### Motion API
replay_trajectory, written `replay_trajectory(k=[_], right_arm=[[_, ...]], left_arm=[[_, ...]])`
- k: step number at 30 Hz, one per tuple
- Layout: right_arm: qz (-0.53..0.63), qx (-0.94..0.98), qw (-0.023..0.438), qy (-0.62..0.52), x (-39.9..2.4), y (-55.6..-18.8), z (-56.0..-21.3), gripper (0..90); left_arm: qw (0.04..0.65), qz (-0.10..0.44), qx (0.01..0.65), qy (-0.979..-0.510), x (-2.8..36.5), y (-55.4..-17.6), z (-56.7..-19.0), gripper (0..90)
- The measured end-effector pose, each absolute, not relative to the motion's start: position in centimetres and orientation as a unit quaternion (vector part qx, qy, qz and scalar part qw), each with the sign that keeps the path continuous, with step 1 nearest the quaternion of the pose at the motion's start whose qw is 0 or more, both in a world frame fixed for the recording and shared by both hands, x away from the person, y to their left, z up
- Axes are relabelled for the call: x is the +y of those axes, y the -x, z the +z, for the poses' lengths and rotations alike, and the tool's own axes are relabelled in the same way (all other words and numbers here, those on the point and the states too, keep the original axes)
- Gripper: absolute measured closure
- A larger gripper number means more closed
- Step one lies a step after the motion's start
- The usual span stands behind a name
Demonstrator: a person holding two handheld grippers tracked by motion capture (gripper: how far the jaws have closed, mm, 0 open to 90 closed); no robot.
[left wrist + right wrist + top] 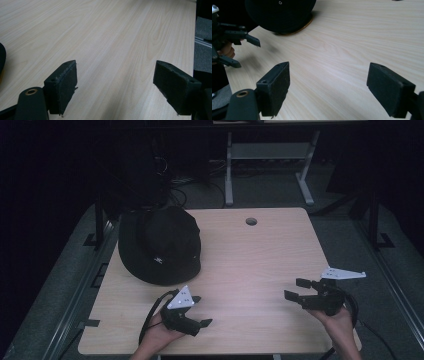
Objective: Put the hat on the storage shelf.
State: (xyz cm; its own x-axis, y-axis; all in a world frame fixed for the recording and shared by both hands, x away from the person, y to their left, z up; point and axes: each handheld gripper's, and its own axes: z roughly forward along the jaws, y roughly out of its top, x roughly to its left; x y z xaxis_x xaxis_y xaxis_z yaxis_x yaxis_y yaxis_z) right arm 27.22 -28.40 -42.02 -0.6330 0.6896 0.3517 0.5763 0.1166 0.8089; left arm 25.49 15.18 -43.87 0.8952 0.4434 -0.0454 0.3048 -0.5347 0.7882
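A black bucket hat [160, 245] lies on the back left part of the light wooden table [250, 255]. My left gripper [202, 310] is held just in front of the hat, near the front edge, open, its jaws pointing right and holding nothing. My right gripper [294, 289] hovers at the table's right side, open, pointing left. In the left gripper view the open jaws frame bare wood, and the hat's brim [2, 57] shows at the far left. The right gripper view looks across at the hat [279, 12] and at the left gripper [239, 50].
A round cable hole [251, 221] sits near the table's back edge. Behind the table stand a grey desk frame [270, 155] and tangled cables [175, 190] on the dark floor. Metal rails [95, 270] run along both sides of the table.
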Motion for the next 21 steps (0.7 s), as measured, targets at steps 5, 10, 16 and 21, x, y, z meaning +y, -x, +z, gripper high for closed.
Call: replay_trajectory(k=[5, 10, 16, 21], right_arm=[[0.511, 0.743, 0.057, -0.428, -29.0, -26.5, -42.9, 18.1], [0.516, 0.734, 0.055, -0.439, -29.9, -25.5, -44.0, 18.1], [0.518, 0.727, 0.065, -0.446, -30.4, -24.3, -45.1, 18.1], [0.516, 0.728, 0.076, -0.445, -30.5, -23.2, -45.6, 17.3]], left_arm=[[0.430, 0.080, 0.214, -0.874, 15.2, -25.5, -43.9, 18.9], [0.436, 0.071, 0.216, -0.871, 15.1, -25.5, -43.8, 19.1], [0.433, 0.074, 0.213, -0.873, 15.0, -25.4, -43.8, 19.1], [0.439, 0.070, 0.210, -0.871, 14.8, -25.3, -43.8, 19.1]])
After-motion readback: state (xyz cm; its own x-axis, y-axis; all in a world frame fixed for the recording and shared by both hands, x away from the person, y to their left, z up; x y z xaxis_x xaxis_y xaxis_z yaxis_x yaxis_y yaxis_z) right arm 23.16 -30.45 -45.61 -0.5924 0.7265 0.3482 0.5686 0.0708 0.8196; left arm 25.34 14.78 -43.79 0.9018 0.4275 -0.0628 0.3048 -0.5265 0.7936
